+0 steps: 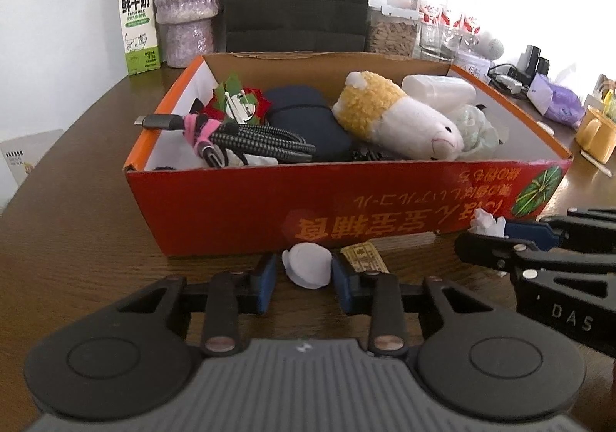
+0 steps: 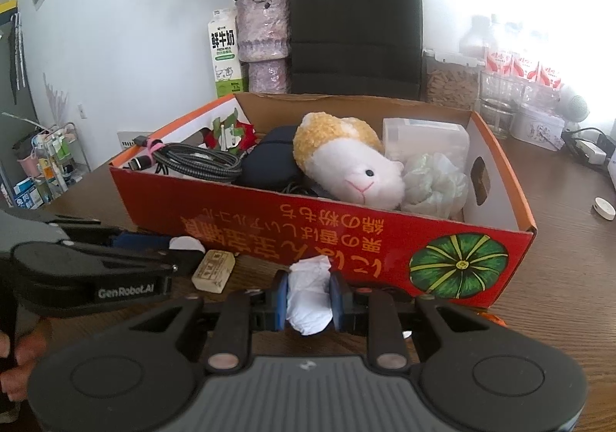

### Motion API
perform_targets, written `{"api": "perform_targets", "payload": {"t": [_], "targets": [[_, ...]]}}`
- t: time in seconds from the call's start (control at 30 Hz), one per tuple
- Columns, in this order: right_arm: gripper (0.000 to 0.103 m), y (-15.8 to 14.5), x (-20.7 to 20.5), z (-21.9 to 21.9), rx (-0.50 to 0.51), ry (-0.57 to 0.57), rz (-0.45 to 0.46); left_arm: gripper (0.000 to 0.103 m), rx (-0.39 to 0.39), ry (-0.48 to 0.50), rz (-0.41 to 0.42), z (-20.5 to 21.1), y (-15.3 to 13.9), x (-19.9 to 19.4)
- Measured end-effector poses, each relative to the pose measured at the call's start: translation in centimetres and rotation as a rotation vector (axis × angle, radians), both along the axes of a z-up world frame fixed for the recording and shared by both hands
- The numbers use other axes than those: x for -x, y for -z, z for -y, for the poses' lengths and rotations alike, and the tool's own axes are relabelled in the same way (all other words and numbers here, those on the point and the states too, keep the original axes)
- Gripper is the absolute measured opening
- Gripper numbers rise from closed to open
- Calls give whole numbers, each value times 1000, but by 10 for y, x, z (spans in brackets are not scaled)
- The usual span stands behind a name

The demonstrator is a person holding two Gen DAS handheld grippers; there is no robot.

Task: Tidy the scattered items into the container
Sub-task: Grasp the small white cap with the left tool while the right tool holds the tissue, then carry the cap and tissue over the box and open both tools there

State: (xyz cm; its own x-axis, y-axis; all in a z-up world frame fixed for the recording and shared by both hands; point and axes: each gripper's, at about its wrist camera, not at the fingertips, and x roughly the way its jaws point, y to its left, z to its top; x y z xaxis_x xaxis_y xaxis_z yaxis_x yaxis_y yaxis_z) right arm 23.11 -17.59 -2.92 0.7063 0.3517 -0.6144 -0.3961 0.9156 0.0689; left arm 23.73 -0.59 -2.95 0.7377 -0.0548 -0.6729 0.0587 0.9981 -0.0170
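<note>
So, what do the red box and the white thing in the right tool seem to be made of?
Red box: likely cardboard with a printed, slightly glossy outside; the raw brown inner wall and cut edges show it. White thing in the right tool: probably tissue paper, matte and crumpled into soft folds.

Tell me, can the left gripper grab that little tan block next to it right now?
Probably not yet. The left gripper is already shut on a white round piece, so its jaws are full. The tan block lies on the table just beside it, with nothing covering it.
</note>
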Motion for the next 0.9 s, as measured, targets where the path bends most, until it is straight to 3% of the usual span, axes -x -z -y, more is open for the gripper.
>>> {"api": "perform_targets", "payload": {"t": [0.37, 0.67, 0.9], "targets": [[21, -5, 6, -1, -8, -2, 14, 26, 18, -6, 44, -5, -7, 21], [21, -34, 23, 6, -38, 3, 99, 27, 13, -9, 220, -8, -47, 55], [21, -66, 22, 14, -48, 34, 200, 27, 22, -14, 342, -5, -84, 51]]}}
